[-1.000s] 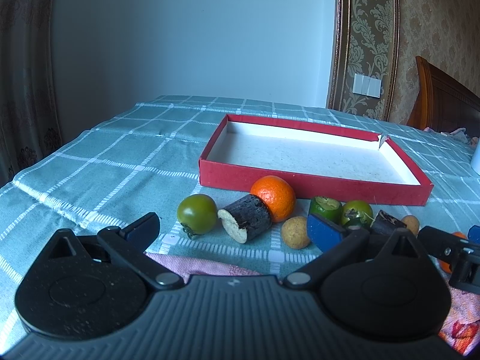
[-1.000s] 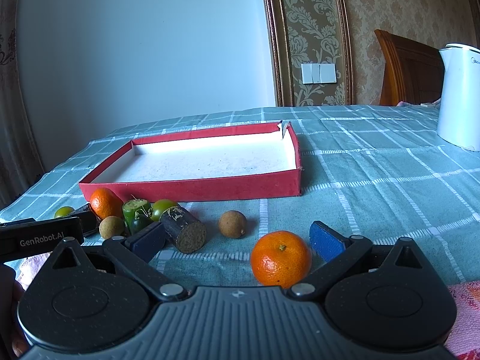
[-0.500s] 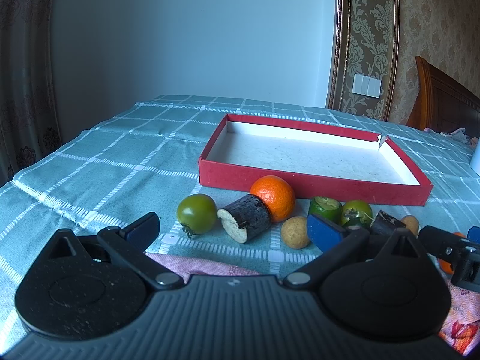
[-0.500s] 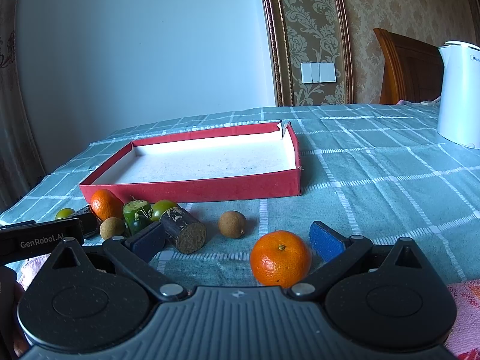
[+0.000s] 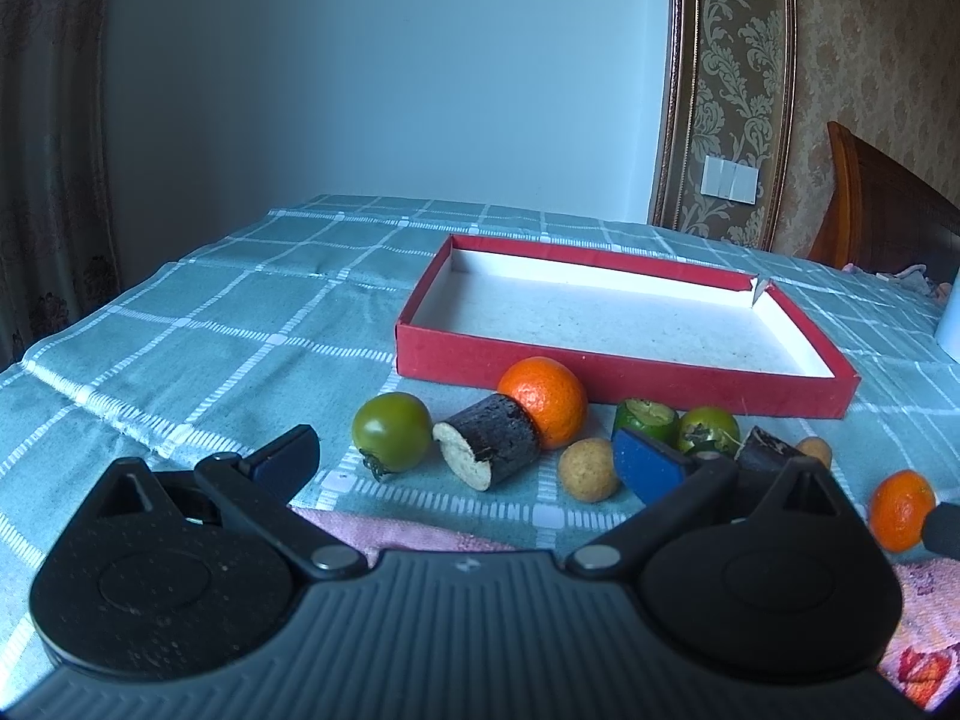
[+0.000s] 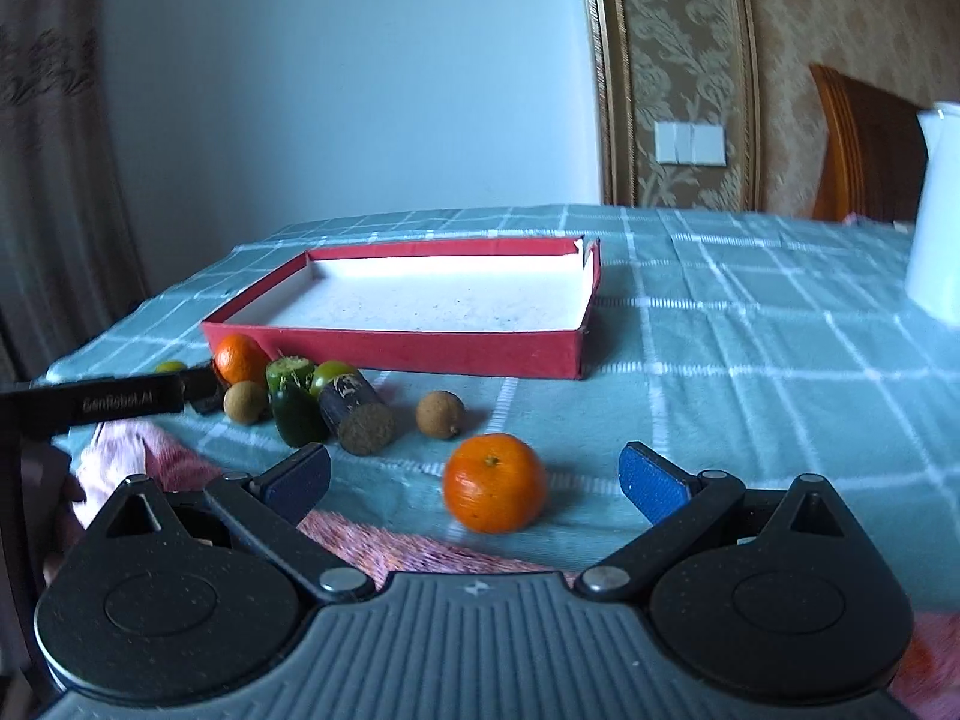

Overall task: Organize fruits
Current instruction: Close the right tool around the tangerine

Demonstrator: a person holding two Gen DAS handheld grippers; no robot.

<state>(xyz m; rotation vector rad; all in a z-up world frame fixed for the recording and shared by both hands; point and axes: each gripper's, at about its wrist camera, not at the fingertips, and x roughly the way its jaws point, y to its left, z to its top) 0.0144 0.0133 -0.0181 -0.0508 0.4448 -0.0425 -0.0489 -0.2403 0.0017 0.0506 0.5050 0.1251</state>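
An empty red tray (image 5: pixel 600 369) (image 6: pixel 420 354) lies on the checked cloth. In front of it lie fruits: a green tomato (image 5: pixel 391 431), a dark sugarcane piece (image 5: pixel 487 449), an orange (image 5: pixel 545 399), a longan (image 5: pixel 588 470) and green pieces (image 5: pixel 647 420). My left gripper (image 5: pixel 468 456) is open and empty, just short of the sugarcane. My right gripper (image 6: pixel 474 480) is open and empty, with a second orange (image 6: pixel 495 483) between its fingers' line; a longan (image 6: pixel 440 414) and another sugarcane piece (image 6: pixel 357 414) lie beyond it.
A white kettle (image 6: pixel 936 210) stands at the right on the table. A pink towel (image 6: pixel 360 540) lies under both grippers at the near edge. The left gripper's arm (image 6: pixel 108 405) shows at the left of the right wrist view.
My right gripper has risen and pulled back a little, so the orange now sits farther ahead between its fingers. The left gripper has barely moved.
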